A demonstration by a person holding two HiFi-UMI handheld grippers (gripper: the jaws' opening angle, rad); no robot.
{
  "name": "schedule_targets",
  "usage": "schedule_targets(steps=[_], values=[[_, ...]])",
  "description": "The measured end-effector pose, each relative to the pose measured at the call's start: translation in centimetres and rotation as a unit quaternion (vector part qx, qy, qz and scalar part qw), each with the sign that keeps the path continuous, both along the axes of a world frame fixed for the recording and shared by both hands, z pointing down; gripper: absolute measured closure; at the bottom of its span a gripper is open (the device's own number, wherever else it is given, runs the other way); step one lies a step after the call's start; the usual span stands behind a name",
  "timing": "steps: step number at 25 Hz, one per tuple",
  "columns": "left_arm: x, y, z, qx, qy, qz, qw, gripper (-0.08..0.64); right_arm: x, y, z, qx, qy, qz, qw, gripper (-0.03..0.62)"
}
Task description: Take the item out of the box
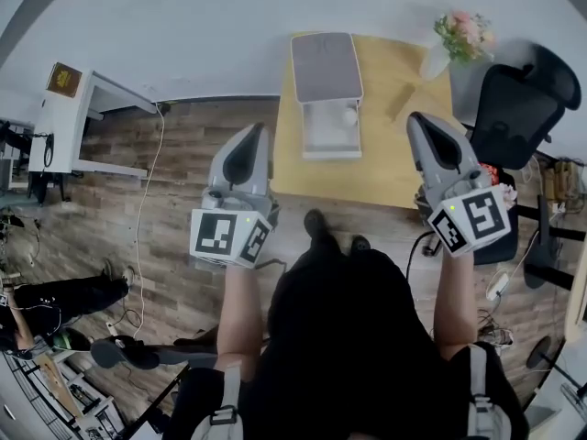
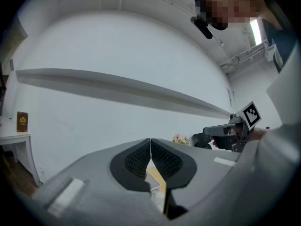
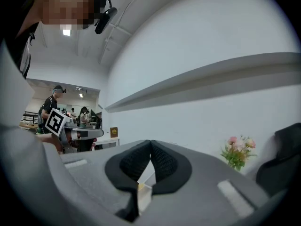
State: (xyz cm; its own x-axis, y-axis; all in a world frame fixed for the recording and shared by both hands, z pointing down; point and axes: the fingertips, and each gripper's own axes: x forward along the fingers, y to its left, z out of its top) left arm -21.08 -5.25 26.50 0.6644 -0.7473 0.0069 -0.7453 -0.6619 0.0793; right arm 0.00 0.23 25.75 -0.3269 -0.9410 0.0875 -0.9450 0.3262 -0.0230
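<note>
Tongs held level, one pair in each hand, by a person standing short of a wooden counter. The left tongs (image 2: 150,147) are closed, the ribbed pads meeting tip to tip with nothing between them. The right tongs (image 3: 150,149) are closed in the same way and also empty. Neither pair touches anything.

Beyond the tips, ahead of and between the two tongs, the counter (image 1: 394,168) carries the box (image 1: 330,153), well apart from both. The box stands open. Its white tray lies nearer the tongs and its grey lid (image 1: 326,67) is folded back on the far side, so its long axis runs straight away from the person. The item (image 1: 348,115), small, pale and rounded, lies inside the tray toward the far corner on the right tongs' side. Its own long axis and heading cannot be made out.

Farther off, past the right tongs, pink flowers (image 1: 463,33) stand at the counter's far corner, near a black office chair (image 1: 518,99).
</note>
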Motion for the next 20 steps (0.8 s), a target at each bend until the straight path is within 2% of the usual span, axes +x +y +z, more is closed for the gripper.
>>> schedule_targets(steps=[12,20], values=[[-1.1,-3.4,2.2,-0.017,-0.017,0.042,0.9988,0.548,-2.6,-2.7,1.6,-0.015,-0.004,0.026,1.0,0.589],[1.8,-4.2,4.1,-0.03,-0.028,0.072,0.9965,0.546,-0.6,-2.6,2.9,-0.032,-0.011,0.047,0.998,0.589]])
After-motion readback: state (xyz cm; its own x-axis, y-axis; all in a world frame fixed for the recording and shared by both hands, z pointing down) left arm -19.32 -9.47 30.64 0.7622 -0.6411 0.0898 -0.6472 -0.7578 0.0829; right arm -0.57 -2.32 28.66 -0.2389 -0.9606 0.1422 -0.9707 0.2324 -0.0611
